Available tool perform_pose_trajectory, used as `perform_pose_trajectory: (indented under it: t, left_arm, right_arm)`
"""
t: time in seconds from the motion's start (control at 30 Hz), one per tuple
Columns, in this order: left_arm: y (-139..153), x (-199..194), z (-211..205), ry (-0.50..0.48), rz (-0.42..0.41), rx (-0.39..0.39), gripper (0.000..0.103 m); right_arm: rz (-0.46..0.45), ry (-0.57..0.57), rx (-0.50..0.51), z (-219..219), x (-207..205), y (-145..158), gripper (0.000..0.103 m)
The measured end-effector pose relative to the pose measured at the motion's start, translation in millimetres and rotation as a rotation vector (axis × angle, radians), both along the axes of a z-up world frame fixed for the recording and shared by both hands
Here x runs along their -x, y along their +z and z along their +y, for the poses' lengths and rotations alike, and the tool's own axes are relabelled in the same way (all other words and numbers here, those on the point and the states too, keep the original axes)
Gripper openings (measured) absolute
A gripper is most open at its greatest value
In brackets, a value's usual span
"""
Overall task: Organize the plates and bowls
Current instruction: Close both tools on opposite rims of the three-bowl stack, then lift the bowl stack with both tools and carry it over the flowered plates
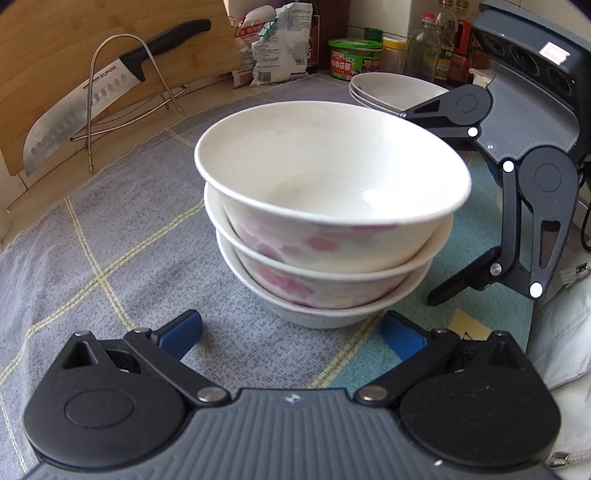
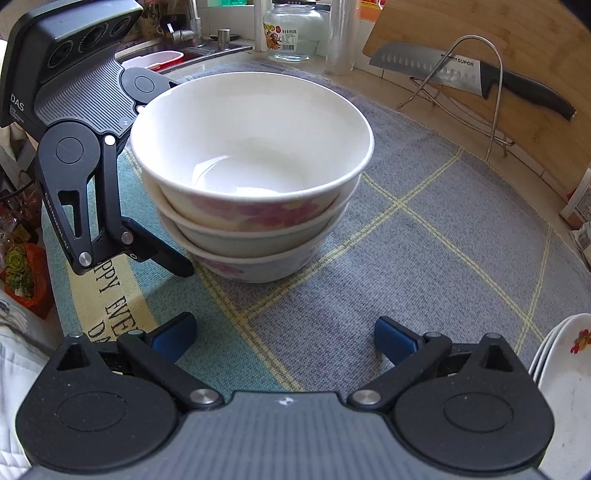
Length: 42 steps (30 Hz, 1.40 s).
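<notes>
In the left wrist view, at 10 o'clock, a knife [image 1: 92, 107] marked "SUPOR" leans in a wire rack [image 1: 122, 92] against a wooden board [image 1: 44, 66]. The stack of three floral bowls [image 1: 325, 221] stands at centre on the checked mat [image 1: 110, 240] covering the desk, just ahead of the left hand-held gripper [image 1: 291, 332], whose blue fingers are spread wide and hold nothing. At 1 o'clock lie stacked plates [image 1: 388, 92], with a green-lidded tub [image 1: 354, 59] and bottles [image 1: 424, 48] behind; the right hand-held gripper [image 1: 421, 206] is at 3 o'clock, also spread, astride the bowls' far side. Only the right wrist view shows "DAS" on the left unit, the mat's partly readable lettering [image 2: 110, 295], a labelled glass jar [image 2: 291, 33] and a sink tap [image 2: 192, 26].
</notes>
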<state>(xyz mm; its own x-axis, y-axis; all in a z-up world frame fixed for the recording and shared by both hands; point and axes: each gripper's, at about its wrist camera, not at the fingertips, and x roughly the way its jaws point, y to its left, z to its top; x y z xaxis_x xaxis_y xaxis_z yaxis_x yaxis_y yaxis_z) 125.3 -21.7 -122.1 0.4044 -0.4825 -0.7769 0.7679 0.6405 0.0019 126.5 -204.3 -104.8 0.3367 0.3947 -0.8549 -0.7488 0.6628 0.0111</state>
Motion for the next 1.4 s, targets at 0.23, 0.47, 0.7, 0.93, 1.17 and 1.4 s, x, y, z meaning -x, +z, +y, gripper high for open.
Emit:
perform_pose_trajectory:
  t: [0.23, 0.47, 0.7, 0.93, 1.17, 1.4]
  left_arm:
    - [-2, -6, 3, -0.04, -0.025, 0.028, 0.103]
    - [1, -14, 5, -0.171, -0.02, 0.031, 0.1]
    - [8, -20, 1, -0.308, -0.008, 0.048, 0.09]
    - [15, -26, -6, -0.391, 0.02, 0.018, 0.086]
    - [17, -33, -11, -0.419, 0.06, 0.003, 0.085]
    - [17, -39, -14, -0.445, 0.085, 0.006, 0.084]
  right_arm:
    - [0.018, 0.015, 0.043, 16, -13, 1, 0.103]
    - [-0.019, 0.079, 0.068, 26, -19, 9, 0.103]
    - [-0.008, 0.183, 0.024, 31, -33, 17, 0.103]
    - [0.024, 0.248, 0.002, 35, -46, 18, 0.095]
    - [0.047, 0.277, -0.011, 38, -47, 22, 0.092]
    - [0.057, 0.277, -0.006, 39, -48, 22, 0.092]
